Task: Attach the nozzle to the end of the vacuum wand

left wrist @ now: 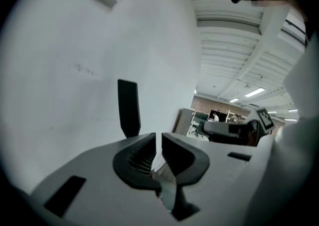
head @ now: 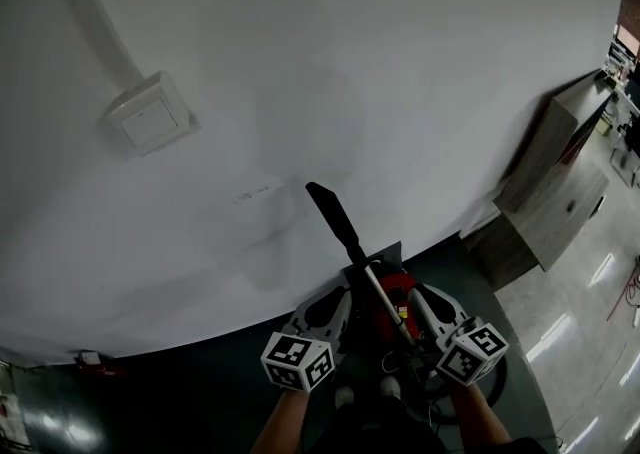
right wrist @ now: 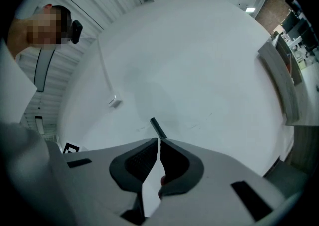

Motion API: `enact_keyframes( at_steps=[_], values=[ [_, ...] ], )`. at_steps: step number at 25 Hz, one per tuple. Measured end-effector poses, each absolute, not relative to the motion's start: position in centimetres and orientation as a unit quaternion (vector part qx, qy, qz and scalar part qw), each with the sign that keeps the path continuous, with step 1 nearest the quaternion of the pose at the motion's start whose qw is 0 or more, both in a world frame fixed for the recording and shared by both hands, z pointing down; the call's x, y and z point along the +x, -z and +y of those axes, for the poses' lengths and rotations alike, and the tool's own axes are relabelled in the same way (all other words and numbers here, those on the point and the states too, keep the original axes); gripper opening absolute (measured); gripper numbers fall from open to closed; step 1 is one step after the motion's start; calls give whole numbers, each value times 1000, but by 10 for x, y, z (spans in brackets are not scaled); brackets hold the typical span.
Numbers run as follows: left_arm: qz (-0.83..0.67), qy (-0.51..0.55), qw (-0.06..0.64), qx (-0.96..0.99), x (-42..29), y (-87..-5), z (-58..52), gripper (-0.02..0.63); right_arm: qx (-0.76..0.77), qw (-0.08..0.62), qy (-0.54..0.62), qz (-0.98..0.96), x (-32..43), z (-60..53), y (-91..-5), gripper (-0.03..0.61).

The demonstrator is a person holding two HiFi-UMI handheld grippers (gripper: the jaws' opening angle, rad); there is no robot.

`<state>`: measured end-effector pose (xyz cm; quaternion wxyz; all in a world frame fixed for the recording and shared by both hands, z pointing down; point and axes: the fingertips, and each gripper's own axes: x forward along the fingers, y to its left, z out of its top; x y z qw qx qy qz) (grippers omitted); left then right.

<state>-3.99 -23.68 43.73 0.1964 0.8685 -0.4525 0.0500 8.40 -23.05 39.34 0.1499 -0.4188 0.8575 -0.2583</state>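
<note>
While the black nozzle (head: 330, 210) sits at the upper end of the silver vacuum wand (head: 385, 294), slanting up toward the white wall (head: 400, 72), the left gripper (head: 335, 302) and the right gripper (head: 425, 300) flank the wand over the red vacuum body (head: 392, 287). Both pairs of jaws are clenched to a thin slit, and only pale wall shows between the pads. In the right gripper view the nozzle tip stands just beyond the slit. A light switch (head: 150, 114) sits high on the wall.
</note>
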Motion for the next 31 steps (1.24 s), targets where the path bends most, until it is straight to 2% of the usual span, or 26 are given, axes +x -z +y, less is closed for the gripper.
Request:
enact_keyframes(
  at_steps=[4, 15, 31],
  values=[
    [-456, -17, 163, 875, -49, -398, -217, 5, -423, 153, 257, 855, 79, -216, -391, 21],
    [-452, 1, 139, 881, -54, -376, -204, 5, -416, 140, 238, 866, 49, -206, -386, 17],
    [-472, 5, 140, 870, -67, -383, -213, 5, -410, 124, 242, 871, 40, -210, -396, 17]
  ],
)
